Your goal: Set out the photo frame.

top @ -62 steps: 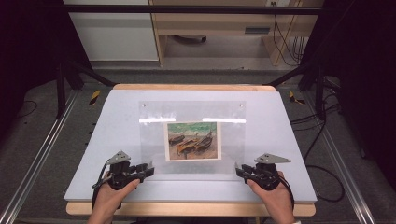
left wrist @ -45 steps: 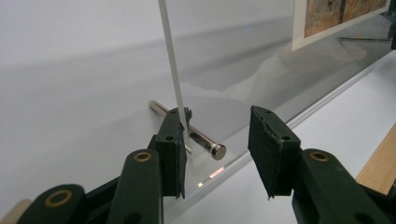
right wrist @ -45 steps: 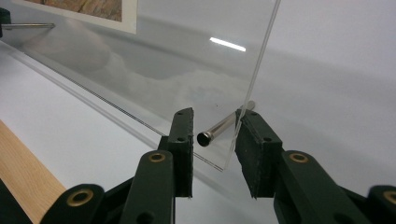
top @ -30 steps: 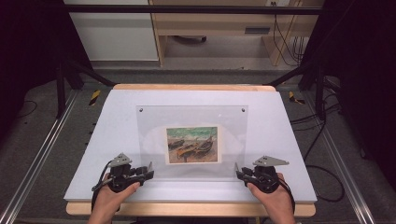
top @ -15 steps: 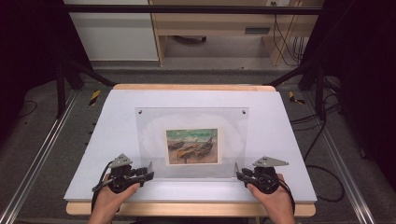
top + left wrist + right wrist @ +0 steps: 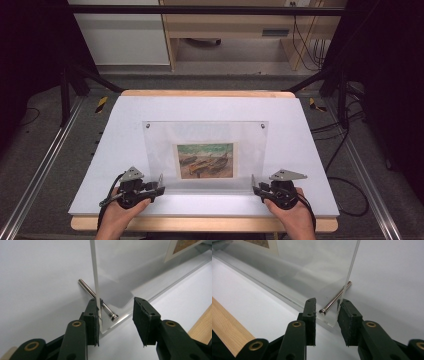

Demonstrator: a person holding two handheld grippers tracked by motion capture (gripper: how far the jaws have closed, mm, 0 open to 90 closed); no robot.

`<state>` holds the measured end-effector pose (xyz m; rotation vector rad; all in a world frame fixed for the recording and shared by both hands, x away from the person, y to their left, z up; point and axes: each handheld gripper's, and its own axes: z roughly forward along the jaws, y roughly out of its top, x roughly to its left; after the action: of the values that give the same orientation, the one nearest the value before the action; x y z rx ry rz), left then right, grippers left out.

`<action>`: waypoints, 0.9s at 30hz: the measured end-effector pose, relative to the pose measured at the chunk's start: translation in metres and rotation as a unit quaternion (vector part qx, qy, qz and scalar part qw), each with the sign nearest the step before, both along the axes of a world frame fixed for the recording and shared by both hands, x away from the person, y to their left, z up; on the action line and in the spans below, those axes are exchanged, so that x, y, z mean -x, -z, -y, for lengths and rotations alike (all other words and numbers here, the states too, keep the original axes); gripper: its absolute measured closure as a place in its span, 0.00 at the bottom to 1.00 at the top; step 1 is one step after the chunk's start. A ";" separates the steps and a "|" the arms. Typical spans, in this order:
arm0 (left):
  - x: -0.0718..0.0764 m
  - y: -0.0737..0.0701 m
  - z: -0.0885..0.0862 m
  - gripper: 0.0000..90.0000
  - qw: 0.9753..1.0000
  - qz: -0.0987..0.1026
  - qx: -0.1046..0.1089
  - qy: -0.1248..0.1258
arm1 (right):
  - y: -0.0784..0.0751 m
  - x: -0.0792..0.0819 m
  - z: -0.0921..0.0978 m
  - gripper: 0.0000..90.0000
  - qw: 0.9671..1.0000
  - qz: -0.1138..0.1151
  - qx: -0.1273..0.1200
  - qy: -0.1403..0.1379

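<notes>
Clear picture frame (image 6: 205, 152): stiff, slippery, scratch-prone | you grip its lower corners | left gripper (image 6: 116, 317) spread | right gripper (image 6: 326, 315) spread

I see my white table (image 6: 125, 125) with its wooden edge, a cabinet (image 6: 120, 32) beyond, cables (image 6: 345, 150) on the floor.
</notes>
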<state>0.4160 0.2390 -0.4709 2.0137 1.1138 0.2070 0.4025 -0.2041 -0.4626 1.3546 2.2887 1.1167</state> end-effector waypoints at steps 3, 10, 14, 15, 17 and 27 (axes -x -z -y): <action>0.001 0.001 0.002 0.63 1.000 0.001 -0.011 0.001 | 0.001 0.001 -0.001 0.76 1.000 -0.006 0.003 0.001; 0.001 0.001 0.003 0.63 1.000 0.002 -0.014 0.001 | 0.002 0.001 -0.001 0.76 1.000 -0.002 0.010 -0.003; 0.001 0.001 0.004 0.62 1.000 -0.001 -0.017 0.001 | 0.002 0.002 -0.002 0.76 1.000 -0.005 0.011 -0.001; 0.002 0.002 0.004 0.62 1.000 0.002 -0.018 -0.001 | 0.002 0.003 -0.003 0.76 1.000 -0.009 0.011 0.002; 0.002 0.002 0.005 0.62 1.000 0.001 -0.021 -0.002 | 0.003 0.003 -0.003 0.75 1.000 -0.005 0.014 -0.001; 0.002 0.002 0.008 0.60 0.999 0.002 -0.032 -0.002 | 0.003 0.003 -0.004 0.75 1.000 -0.002 0.024 -0.005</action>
<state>0.4135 0.2313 -0.4725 2.0660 1.1219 0.2508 0.3997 -0.1998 -0.4656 1.3297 2.3126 1.0554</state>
